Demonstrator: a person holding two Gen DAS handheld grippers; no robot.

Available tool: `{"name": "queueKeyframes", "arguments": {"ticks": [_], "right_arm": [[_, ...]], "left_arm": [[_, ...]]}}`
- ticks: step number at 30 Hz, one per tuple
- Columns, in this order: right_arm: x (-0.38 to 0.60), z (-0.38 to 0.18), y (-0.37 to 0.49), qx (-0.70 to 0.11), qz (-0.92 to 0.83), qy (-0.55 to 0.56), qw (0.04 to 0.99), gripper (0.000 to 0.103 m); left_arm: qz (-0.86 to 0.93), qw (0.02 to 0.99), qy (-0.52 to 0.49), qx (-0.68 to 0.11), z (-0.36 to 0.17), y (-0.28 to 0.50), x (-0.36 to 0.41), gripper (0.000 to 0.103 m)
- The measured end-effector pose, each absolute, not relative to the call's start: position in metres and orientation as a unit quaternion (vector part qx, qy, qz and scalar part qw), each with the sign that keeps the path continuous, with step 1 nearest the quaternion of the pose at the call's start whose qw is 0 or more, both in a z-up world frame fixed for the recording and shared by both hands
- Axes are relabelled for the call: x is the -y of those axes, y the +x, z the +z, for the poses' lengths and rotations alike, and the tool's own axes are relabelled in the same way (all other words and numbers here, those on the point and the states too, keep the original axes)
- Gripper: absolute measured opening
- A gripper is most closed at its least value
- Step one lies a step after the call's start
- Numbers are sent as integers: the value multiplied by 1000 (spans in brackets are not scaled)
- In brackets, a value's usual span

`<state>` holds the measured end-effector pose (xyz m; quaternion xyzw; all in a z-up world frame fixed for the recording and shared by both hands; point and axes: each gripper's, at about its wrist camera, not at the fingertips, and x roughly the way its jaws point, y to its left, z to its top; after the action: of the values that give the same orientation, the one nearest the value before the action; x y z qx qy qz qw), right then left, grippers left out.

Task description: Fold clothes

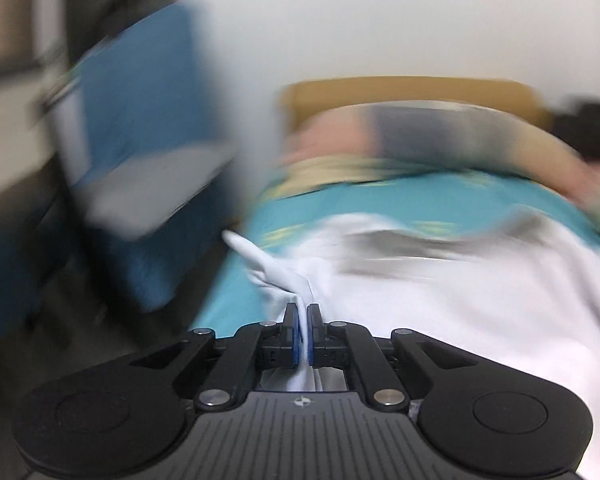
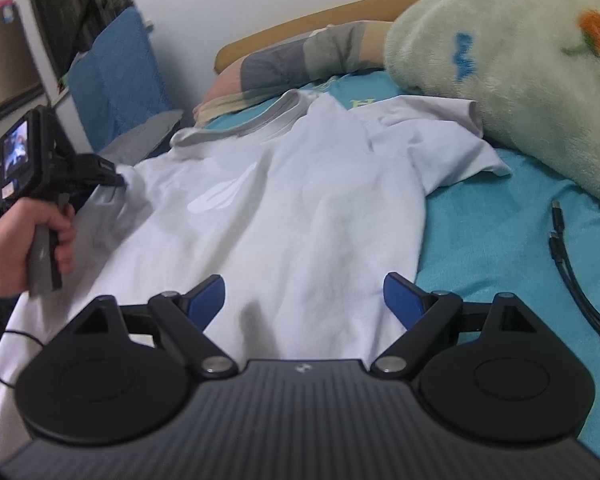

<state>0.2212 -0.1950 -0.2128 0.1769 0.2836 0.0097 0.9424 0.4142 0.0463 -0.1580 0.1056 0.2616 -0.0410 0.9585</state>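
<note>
A white T-shirt [image 2: 292, 208] is lying spread, front up, on a bed with a teal sheet [image 2: 492, 232], its grey collar [image 2: 260, 120] toward the headboard [image 2: 324, 20].

The left gripper [image 1: 303, 316] is clamping a bunched fold of the shirt's left sleeve, its jaws closed on the cloth; the fabric is standing up in a pinched ridge between them. That view is heavily blurred. The right wrist view is showing a hand [image 2: 28, 240] gripping this tool's handle at the shirt's left edge.

The right gripper [image 2: 304, 300] is hovering over the shirt's lower part, jaws standing wide apart with nothing held.

A green plush blanket [image 2: 520, 72] is resting beside the right sleeve. Black cables [image 2: 564, 260] are lying on the sheet, well apart from the shirt.
</note>
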Motion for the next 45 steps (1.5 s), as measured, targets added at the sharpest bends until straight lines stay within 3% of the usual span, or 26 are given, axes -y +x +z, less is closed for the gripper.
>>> {"name": "queueKeyframes", "arguments": {"ticks": [4, 9, 12, 14, 16, 21, 27, 30, 31, 32, 35, 40, 45], "right_arm": [[216, -212, 222, -275, -32, 201, 940, 88], [236, -220, 223, -282, -67, 228, 930, 88], [236, -221, 223, -283, -69, 229, 929, 88], [235, -221, 223, -282, -68, 227, 930, 88], [232, -220, 224, -282, -64, 223, 931, 88], [232, -222, 225, -284, -64, 222, 930, 88], [233, -223, 227, -285, -68, 223, 930, 88], [232, -223, 229, -282, -61, 221, 932, 89], [232, -224, 230, -282, -58, 217, 933, 89], [232, -225, 230, -281, -57, 217, 933, 89], [230, -225, 229, -280, -57, 213, 934, 89], [232, -222, 230, -282, -59, 206, 935, 88], [236, -222, 230, -282, -70, 198, 936, 88]], "left_arm": [[-173, 929, 181, -274, -175, 388, 23, 4], [-191, 911, 220, -292, -203, 379, 53, 4], [-196, 917, 160, -307, -190, 379, 34, 26], [-202, 921, 127, -307, -177, 377, 24, 47], [-204, 927, 91, -301, -165, 376, 12, 58], [-170, 943, 25, -284, -150, 392, -8, 68], [-141, 938, -23, -316, -166, 435, -16, 65], [-145, 932, -41, -330, -183, 451, -10, 51], [-136, 931, -51, -334, -188, 453, -8, 34], [-136, 932, -57, -331, -185, 453, -12, 23], [-141, 934, -74, -321, -171, 453, -26, 9], [-129, 939, -95, -303, -136, 456, -75, 7], [-20, 954, -50, -296, -110, 466, -155, 6]]}}
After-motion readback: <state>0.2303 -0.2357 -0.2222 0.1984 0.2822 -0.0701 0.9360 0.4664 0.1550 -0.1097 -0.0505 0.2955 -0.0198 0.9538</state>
